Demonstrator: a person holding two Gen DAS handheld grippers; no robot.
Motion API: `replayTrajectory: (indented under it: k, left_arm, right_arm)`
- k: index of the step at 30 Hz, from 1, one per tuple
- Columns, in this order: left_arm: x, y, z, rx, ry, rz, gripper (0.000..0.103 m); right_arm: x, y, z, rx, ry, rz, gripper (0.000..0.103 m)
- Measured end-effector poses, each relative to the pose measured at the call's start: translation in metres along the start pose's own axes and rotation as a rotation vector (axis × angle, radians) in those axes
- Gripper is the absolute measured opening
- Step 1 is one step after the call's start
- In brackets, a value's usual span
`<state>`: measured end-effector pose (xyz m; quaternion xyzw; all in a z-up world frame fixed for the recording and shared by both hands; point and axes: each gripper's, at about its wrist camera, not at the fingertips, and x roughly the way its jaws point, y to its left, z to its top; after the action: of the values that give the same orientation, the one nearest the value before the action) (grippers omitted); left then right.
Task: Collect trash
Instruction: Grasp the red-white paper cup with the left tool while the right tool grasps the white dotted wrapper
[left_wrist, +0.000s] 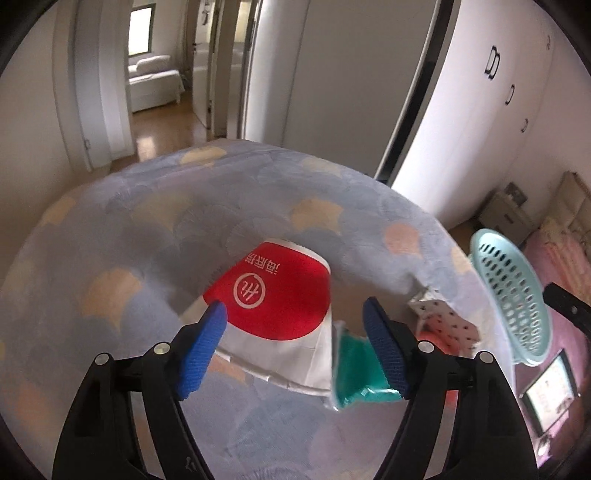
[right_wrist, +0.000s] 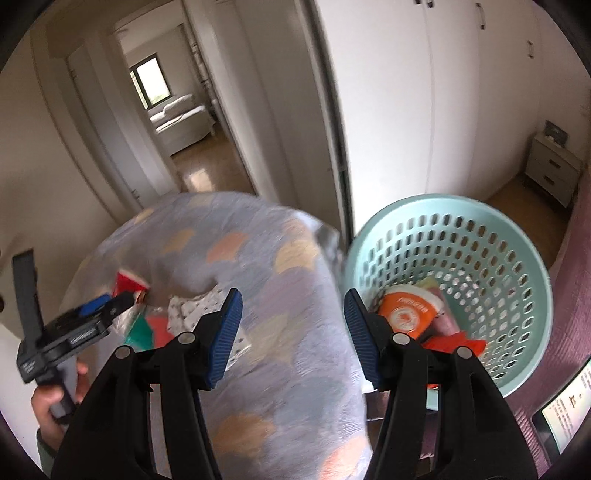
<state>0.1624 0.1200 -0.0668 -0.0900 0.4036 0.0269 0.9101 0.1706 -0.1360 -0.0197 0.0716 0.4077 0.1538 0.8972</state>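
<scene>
My left gripper is open around a red and white flattened paper bag that lies on the blue patterned bed cover. A green wrapper lies by the right finger, and a white dotted wrapper lies beyond it. My right gripper is open and empty above the cover's edge. The teal perforated basket stands to its right, with an orange packet and other wrappers inside. The left gripper shows in the right wrist view over the trash pile.
White wardrobe doors stand behind the basket. A small grey drawer unit is at the far right. An open doorway leads to another room. A pink mat and a lit screen lie at the right.
</scene>
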Motion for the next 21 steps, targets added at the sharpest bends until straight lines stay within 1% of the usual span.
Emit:
replayTrajectory:
  k: [3,7,10,15,16,18,21]
  left_arm:
    - [0.005,0.002,-0.001,0.024,-0.002,0.037,0.077]
    - [0.012,0.009,-0.002,0.048,0.009,0.117,0.079]
    - [0.008,0.020,-0.003,0.029,-0.008,0.073,0.079]
    - [0.009,0.018,-0.004,0.057,-0.021,0.074,0.079]
    - [0.009,0.019,-0.005,0.060,-0.023,0.065,0.077]
    - [0.010,0.019,-0.005,0.062,-0.020,0.047,0.078]
    - [0.011,0.021,-0.003,0.056,-0.018,0.036,0.079]
  right_arm:
    - [0.007,0.011,-0.004,-0.020,0.020,0.022,0.054]
    - [0.016,0.034,-0.013,-0.078,0.050,0.054,0.054]
    - [0.020,0.044,-0.018,-0.106,0.060,0.071,0.054]
    - [0.026,0.054,-0.022,-0.128,0.072,0.094,0.054]
    - [0.028,0.056,-0.022,-0.131,0.074,0.101,0.054]
    - [0.032,0.056,-0.024,-0.128,0.088,0.132,0.054]
    - [0.040,0.057,-0.025,-0.118,0.107,0.150,0.054]
